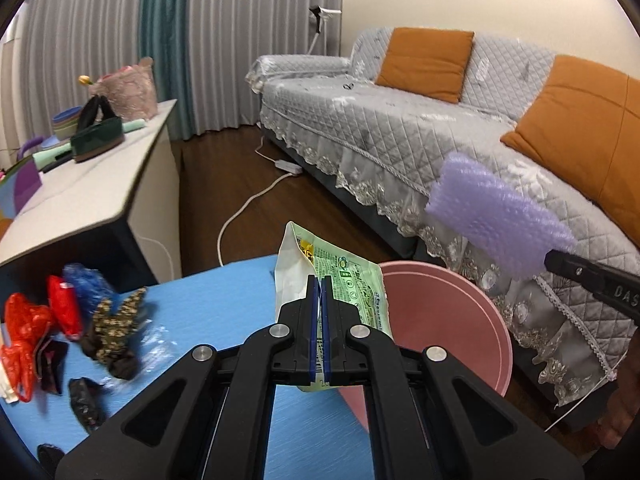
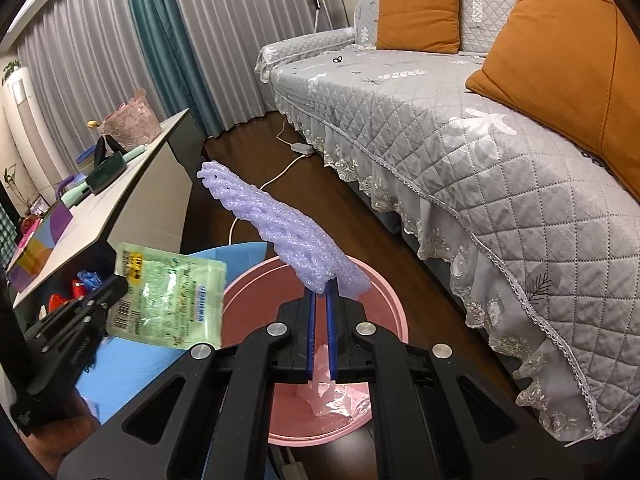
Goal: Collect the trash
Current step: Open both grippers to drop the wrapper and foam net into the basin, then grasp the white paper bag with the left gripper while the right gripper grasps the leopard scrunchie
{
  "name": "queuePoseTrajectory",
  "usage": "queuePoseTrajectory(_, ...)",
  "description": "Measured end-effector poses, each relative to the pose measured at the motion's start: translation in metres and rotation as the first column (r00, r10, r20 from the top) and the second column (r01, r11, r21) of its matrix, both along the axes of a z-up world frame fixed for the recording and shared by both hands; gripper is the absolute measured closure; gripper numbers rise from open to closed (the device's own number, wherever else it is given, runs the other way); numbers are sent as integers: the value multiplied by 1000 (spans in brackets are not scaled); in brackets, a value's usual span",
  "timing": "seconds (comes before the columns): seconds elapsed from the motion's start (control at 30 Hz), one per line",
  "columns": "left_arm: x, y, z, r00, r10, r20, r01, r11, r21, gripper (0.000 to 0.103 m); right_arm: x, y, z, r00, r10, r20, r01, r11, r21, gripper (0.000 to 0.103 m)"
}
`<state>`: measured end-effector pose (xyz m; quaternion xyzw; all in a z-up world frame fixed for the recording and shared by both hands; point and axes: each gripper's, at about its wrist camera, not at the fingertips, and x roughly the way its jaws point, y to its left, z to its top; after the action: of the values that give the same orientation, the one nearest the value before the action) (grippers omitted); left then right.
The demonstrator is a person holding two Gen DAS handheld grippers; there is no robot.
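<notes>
While both pieces hang over or near the pink bin (image 2: 394,308), neither is in yet, so the drop is the risk. Far left on the blue mat (image 1: 224,300), loose trash is left: red wrappers (image 1: 24,320), a blue crumpled bag (image 1: 86,280), a dark patterned scrap (image 1: 114,320); a sweep of the left arm could knock these off the mat. Left gripper (image 1: 319,280) pinches the green snack packet (image 1: 340,280) at its lower edge, pads pressed together on it; the packet sits at the bin's left rim, partly over the mat, so letting go here may land it on the rim or the mat. Right gripper (image 2: 324,286) pinches the purple foam net (image 2: 280,224) by one end, above the bin. The net sticks out far-left past the rim; it is light and springy, so it may bounce or drape over the edge. Some pink plastic already lies in the bin. Further right is the sofa (image 2: 460,128), clear of both.
</notes>
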<state>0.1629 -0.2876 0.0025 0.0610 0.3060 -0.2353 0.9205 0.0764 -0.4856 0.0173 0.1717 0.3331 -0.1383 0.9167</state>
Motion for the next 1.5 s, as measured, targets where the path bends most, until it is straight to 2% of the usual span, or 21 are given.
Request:
queuePoseTrajectory(0.1, 3, -8, -8, 1000, -17, -16, 17, 1000, 7, 101, 3, -3, -3, 1000, -6, -9, 6, 1000, 3, 98)
queuePoseTrajectory(0.17, 6, -14, -11, 998, -48, -44, 48, 999, 4, 101, 5, -3, -5, 1000, -11, -20, 11, 1000, -1, 94)
queuePoseTrajectory(0.2, 7, -15, -13, 997, -59, -54, 59, 998, 6, 95, 6, -3, -5, 1000, -17, -25, 17, 1000, -4, 93)
queuePoseTrajectory(0.23, 7, -17, -13, 996, -67, -59, 67, 998, 11, 81, 7, -4, -6, 999, -22, -31, 22, 1000, -4, 88)
queuePoseTrajectory(0.27, 5, -16, -12, 996, -66, -52, 67, 998, 15, 71, 7, -5, -6, 999, -25, -35, 25, 1000, -2, 84)
queuePoseTrajectory(0.3, 3, -13, -9, 998, -59, -36, 59, 998, 14, 63, 6, -6, -6, 999, -32, -34, 32, 999, -4, 73)
queuePoseTrajectory(0.33, 1, -9, -6, 998, -54, -31, 55, 998, 12, 63, 6, -5, -5, 999, -43, -34, 42, 999, -14, 63)
queuePoseTrajectory(0.4, -3, -2, -1, 998, -46, -32, 46, 999, 5, 63, 5, -3, -3, 998, -50, -29, 49, 998, -29, 59)
queuePoseTrajectory(0.57, -14, 27, 22, 1000, -18, -3, 18, 1000, -20, 63, 3, 9, 7, 1000, -29, -11, 28, 998, -53, 58)
queuePoseTrajectory(0.67, -25, 47, 39, 1000, -2, 18, 3, 999, -36, 58, 0, 22, 17, 1000, -1, 11, 2, 998, -68, 57)
queuePoseTrajectory(0.73, -35, 62, 50, 999, 3, 37, -1, 999, -44, 48, -1, 32, 23, 1000, 12, 23, -10, 997, -81, 56)
queuePoseTrajectory(0.83, -52, 84, 64, 998, -4, 64, 8, 999, -54, 41, -3, 47, 32, 999, 16, 39, -12, 996, -91, 56)
queuePoseTrajectory(0.97, -68, 114, 76, 996, 0, 92, 6, 998, -70, 40, -6, 67, 47, 995, 51, 84, -44, 996, -83, 55)
queuePoseTrajectory(1.13, -86, 158, 88, 989, 41, 143, -27, 994, -101, 40, -12, 97, 58, 985, 74, 157, -52, 989, -142, 55)
queuePoseTrajectory(1.3, -91, 194, 84, 979, 115, 166, -100, 990, -94, 40, -16, 118, 59, 976, 98, 195, -66, 984, -164, 55)
queuePoseTrajectory(1.43, -95, 223, 69, 968, 177, 176, -159, 981, -110, 40, -13, 129, 59, 975, 132, 178, -105, 983, -153, 56)
queuePoseTrajectory(1.5, -92, 237, 58, 963, 218, 156, -205, 974, -96, 40, -12, 135, 57, 975, 149, 167, -124, 981, -151, 56)
